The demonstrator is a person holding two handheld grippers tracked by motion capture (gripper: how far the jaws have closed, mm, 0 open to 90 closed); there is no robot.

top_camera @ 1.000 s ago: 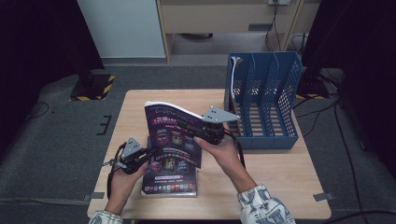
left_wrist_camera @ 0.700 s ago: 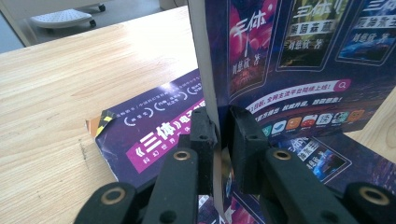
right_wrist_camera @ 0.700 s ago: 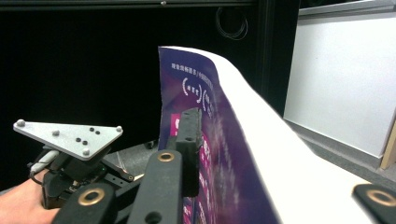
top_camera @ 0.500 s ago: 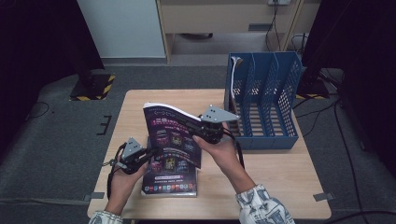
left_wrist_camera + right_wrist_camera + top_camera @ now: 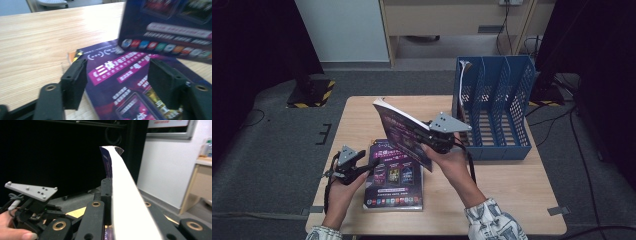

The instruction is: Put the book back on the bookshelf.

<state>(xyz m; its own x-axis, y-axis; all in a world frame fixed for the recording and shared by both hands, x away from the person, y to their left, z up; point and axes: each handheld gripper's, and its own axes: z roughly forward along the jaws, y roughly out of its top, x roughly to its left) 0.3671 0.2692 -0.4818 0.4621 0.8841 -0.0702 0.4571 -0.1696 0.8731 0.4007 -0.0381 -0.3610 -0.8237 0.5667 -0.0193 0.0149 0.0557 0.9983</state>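
**Count on the tabletop: two magazines, one file rack, two grippers**

Two magazines: one magazine lying flat [image 5: 394, 182] at about 6 o'clock on the tabletop [image 5: 362, 115], one raised magazine [image 5: 399, 127] tilted above it toward 12 o'clock. One blue file rack [image 5: 492, 107] at 3 o'clock, with three slots; one slot holds a single white paper [image 5: 463, 67]. Two grippers: the left gripper [image 5: 374, 165] at 8 o'clock, the right gripper [image 5: 424, 137] near the centre. Two hands, one on each.

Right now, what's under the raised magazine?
Under the raised magazine, clamped in the right gripper, a second magazine lies flat on the table. Its upper edge is covered; whatever lies beneath it is hidden.
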